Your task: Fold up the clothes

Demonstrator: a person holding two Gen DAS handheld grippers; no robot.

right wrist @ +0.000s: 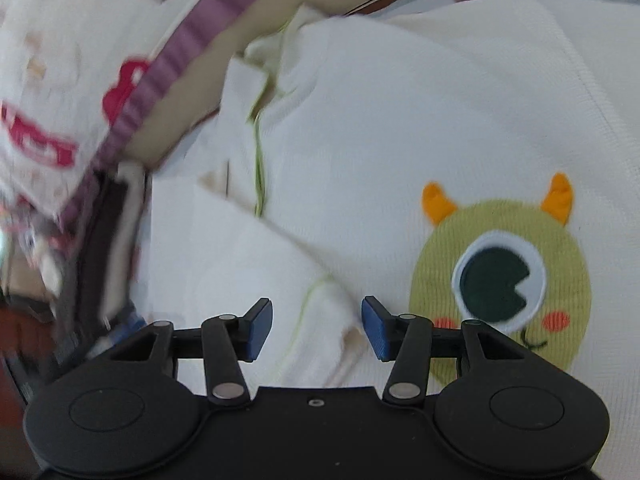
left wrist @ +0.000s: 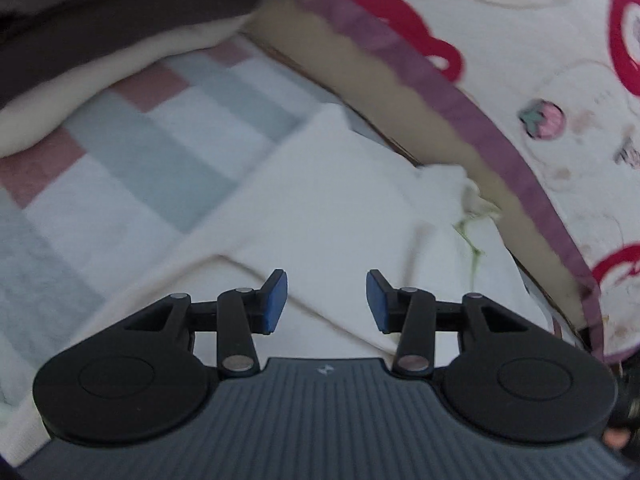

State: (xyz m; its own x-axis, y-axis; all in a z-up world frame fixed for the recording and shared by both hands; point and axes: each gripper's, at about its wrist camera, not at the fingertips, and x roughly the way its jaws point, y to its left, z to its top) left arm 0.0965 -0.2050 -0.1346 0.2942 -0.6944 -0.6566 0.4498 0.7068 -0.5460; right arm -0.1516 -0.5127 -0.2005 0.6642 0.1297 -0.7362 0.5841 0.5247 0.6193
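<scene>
step: mid-fold, sweater [right wrist: 400, 140] flat on blanket [left wrist: 132, 160] | left gripper [left wrist: 327, 300] and right gripper [right wrist: 317, 330]: fingers apart, empty | next: pinch an edge, fold over

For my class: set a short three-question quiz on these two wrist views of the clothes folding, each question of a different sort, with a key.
1. True or false: the left gripper is clamped on the white garment.
2. What is the patch on the garment in the right wrist view? A) a red car B) a one-eyed green monster with orange horns C) a blue star
3. Fill in: the garment lies on a ______ blanket.

Key
1. False: its jaws stand apart, with nothing between the pads.
2. B. It lies just right of the right gripper, which is also open.
3. Checked, in pink, grey-blue and white.
</scene>
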